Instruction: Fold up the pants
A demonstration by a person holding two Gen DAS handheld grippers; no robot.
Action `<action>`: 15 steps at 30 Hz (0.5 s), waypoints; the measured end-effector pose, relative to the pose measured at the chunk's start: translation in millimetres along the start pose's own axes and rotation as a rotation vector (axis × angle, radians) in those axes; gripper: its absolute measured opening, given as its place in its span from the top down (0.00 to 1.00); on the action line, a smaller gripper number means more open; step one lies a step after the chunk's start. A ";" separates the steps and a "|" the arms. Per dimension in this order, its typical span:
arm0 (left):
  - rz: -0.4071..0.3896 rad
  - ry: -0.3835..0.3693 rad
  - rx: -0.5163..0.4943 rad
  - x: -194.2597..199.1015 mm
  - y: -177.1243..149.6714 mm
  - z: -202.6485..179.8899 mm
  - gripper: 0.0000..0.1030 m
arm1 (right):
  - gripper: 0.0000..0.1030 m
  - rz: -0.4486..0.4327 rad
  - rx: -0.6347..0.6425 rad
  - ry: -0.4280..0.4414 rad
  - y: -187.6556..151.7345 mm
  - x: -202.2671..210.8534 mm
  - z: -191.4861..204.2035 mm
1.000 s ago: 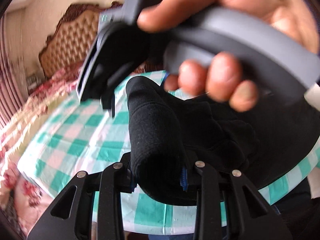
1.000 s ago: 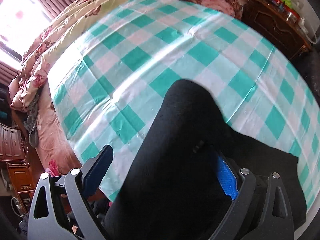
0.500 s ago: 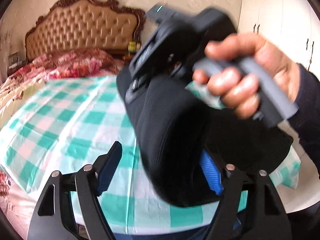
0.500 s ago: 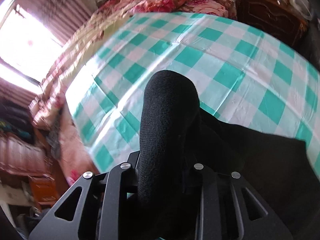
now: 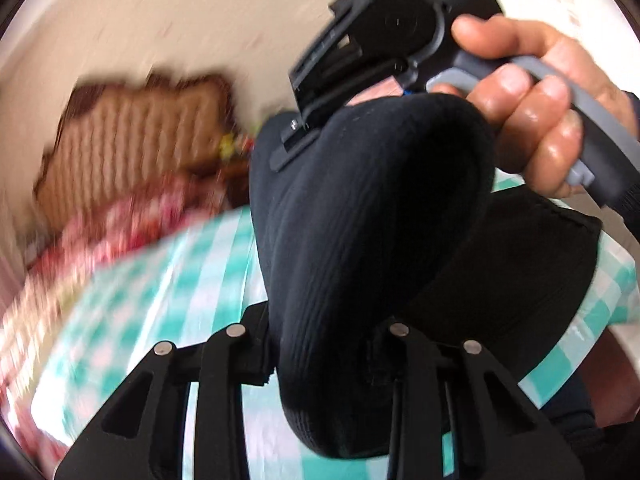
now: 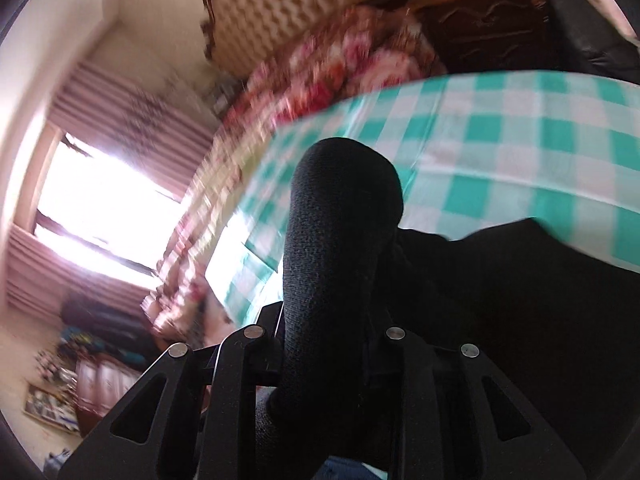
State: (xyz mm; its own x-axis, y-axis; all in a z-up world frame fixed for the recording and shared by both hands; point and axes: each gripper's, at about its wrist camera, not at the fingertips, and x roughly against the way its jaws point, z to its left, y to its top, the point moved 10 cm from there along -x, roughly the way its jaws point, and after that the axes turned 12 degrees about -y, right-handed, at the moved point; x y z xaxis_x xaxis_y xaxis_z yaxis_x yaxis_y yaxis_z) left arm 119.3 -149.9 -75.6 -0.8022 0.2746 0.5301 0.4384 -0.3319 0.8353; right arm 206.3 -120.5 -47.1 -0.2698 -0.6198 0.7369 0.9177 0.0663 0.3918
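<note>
Pants point(image 5: 360, 240) bunched up off the checkered bed point(image 6: 520, 140), left tool point(image 5: 320, 360) and right tool point(image 6: 324, 356) both clamped tight on the fabric.

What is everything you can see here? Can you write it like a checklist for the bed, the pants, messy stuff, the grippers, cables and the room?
Surface: green and white checked cloth spread over the bed.
Job's things: black pants, partly lifted off the cloth, a bunched fold in each gripper.
Clutter: small items on a dark wooden cabinet, too blurred to name.
Grippers: left hand-held gripper has just closed on the pants; right hand-held gripper shut on the pants, held in the person's hand.
Cables: nothing seen.
Surroundings: tufted headboard, floral bedding, bright window with striped curtains.
</note>
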 end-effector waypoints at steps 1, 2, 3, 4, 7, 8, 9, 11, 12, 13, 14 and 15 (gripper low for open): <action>-0.028 -0.008 -0.068 0.3 14.9 -20.9 0.70 | 0.75 -0.033 -0.017 0.013 -0.5 22.7 -15.0; -0.042 -0.018 -0.114 -1.1 25.8 -38.2 0.70 | 0.75 -0.063 -0.035 0.017 -2.5 43.7 -32.1; -0.054 -0.030 -0.161 -3.1 33.4 -56.4 0.70 | 0.75 -0.083 -0.048 0.015 -5.4 58.4 -47.1; -0.063 -0.045 -0.206 -6.9 39.7 -76.5 0.70 | 0.75 -0.105 -0.066 0.011 -10.1 74.7 -66.4; -0.083 -0.091 -0.377 -34.0 45.6 -149.4 0.70 | 0.75 -0.128 -0.154 -0.011 -28.3 102.2 -130.1; -0.080 -0.098 -0.410 -42.1 43.2 -166.7 0.70 | 0.75 -0.122 -0.183 -0.025 -35.8 104.5 -151.4; -0.076 -0.103 -0.447 -52.4 38.2 -183.7 0.70 | 0.75 -0.103 -0.218 -0.049 -46.4 101.6 -179.1; -0.057 -0.103 -0.541 -83.8 22.3 -216.0 0.69 | 0.71 -0.063 -0.265 -0.077 -60.9 91.8 -218.4; -0.048 -0.101 -0.576 -93.0 14.6 -226.9 0.67 | 0.67 -0.036 -0.284 -0.088 -69.8 83.1 -238.4; -0.036 -0.094 -0.633 -103.3 4.7 -240.6 0.65 | 0.65 -0.012 -0.303 -0.095 -76.8 75.5 -253.3; -0.021 -0.082 -0.700 -113.5 -6.0 -251.0 0.60 | 0.63 0.007 -0.324 -0.098 -82.8 67.9 -265.8; -0.012 -0.069 -0.752 -118.7 -11.8 -259.7 0.54 | 0.62 0.017 -0.338 -0.089 -88.3 62.2 -275.3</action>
State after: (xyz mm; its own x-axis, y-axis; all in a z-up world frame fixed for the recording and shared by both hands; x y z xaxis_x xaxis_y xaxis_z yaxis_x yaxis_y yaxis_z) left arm 104.1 -412.9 -186.3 -0.7673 0.3294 0.5502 0.0156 -0.8482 0.5295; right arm 188.8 -380.1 -187.5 -0.2643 -0.5489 0.7930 0.9630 -0.1959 0.1853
